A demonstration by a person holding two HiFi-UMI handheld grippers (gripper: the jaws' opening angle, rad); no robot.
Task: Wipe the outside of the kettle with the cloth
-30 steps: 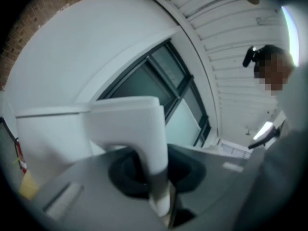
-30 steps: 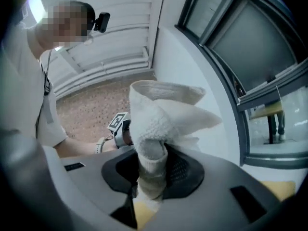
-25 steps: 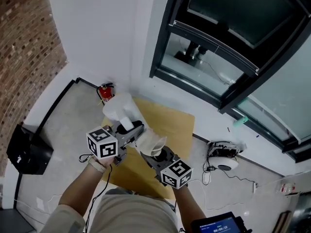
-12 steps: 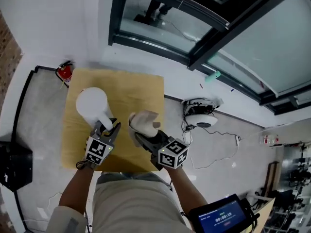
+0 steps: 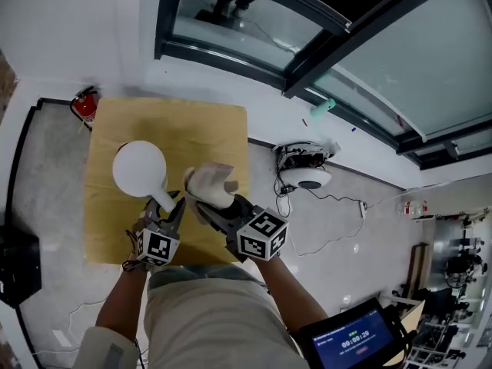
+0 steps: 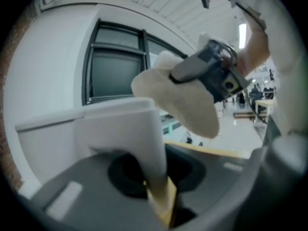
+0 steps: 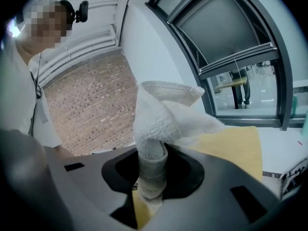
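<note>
A white kettle (image 5: pixel 138 167) sits at the left of the yellow table (image 5: pixel 207 129), seen from above with its round lid up. Its white handle (image 5: pixel 163 201) runs back to my left gripper (image 5: pixel 171 207), which is shut on it; in the left gripper view the handle (image 6: pixel 130 129) fills the jaws of that gripper (image 6: pixel 159 196). A cream cloth (image 5: pixel 209 183) is bunched in my right gripper (image 5: pixel 206 206), just right of the kettle and apart from it. The right gripper view shows the cloth (image 7: pixel 163 114) pinched in that gripper (image 7: pixel 151 182).
A red fire extinguisher (image 5: pixel 84 104) stands on the floor beyond the table's far left corner. A white device with cables (image 5: pixel 304 171) lies on the floor to the right. A black box (image 5: pixel 15 264) sits at far left. Dark window frames run along the back.
The kettle, held high and tilted with the cloth against it a second ago, has come down to the table. Both grippers sank with it, and the cloth now sits beside the kettle.
</note>
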